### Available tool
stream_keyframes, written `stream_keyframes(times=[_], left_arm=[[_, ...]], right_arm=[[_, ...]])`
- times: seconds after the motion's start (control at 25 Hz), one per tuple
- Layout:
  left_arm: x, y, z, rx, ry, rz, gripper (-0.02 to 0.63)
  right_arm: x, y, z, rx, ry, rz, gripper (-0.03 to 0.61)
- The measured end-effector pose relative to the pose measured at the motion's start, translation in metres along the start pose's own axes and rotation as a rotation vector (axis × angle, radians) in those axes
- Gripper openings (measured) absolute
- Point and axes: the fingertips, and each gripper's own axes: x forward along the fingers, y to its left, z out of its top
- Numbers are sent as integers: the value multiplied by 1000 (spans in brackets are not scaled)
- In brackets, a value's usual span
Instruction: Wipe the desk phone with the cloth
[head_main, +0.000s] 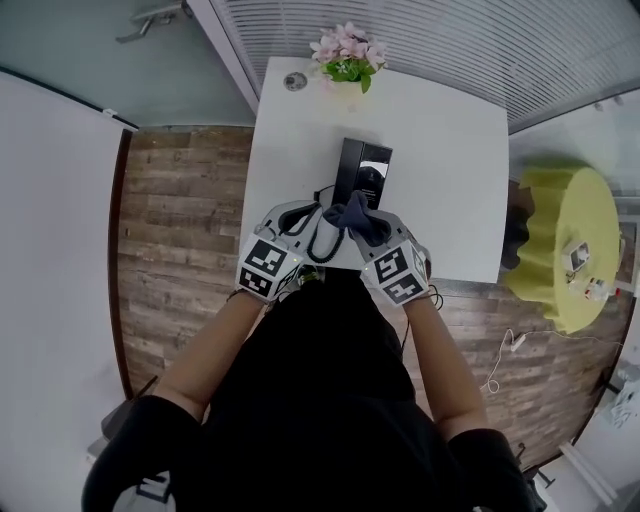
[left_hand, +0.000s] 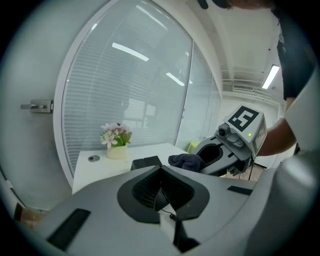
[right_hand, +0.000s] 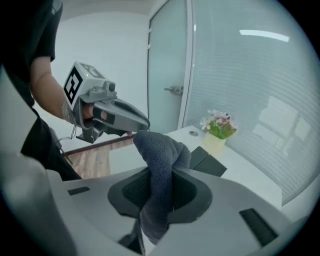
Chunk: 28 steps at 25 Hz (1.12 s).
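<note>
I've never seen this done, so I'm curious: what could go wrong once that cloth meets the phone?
The phone stands free on the table, so a firm wipe might shove it. The curly cord lies near the table's front edge and could snag. The cloth is only pinched by the right gripper and may slip.

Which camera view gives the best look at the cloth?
The right gripper view: the cloth fills the centre, clamped in the right gripper. The head view shows it only as a small dark bundle by the phone. The left gripper view shows a little fold at that gripper's tip.
</note>
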Motion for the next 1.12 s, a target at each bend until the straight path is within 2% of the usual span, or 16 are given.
stream_keyframes(times=[0.24, 0.4, 0.52, 0.8, 1.12], left_arm=[[-49, -32, 80, 61, -140, -58, 9], [-72, -54, 123, 111, -218, -96, 9], [-82, -64, 146, 135, -255, -116, 9], [-91, -82, 166, 142, -308, -143, 9], [-92, -84, 171, 156, -316, -148, 9]], right_arm=[[-97, -5, 70, 133, -288, -94, 94], [-152, -7, 110, 143, -478, -138, 94], [-179, -7, 132, 143, -581, -149, 94], [-206, -6, 157, 137, -712, -168, 94], [-212, -6, 164, 117, -729, -173, 94]])
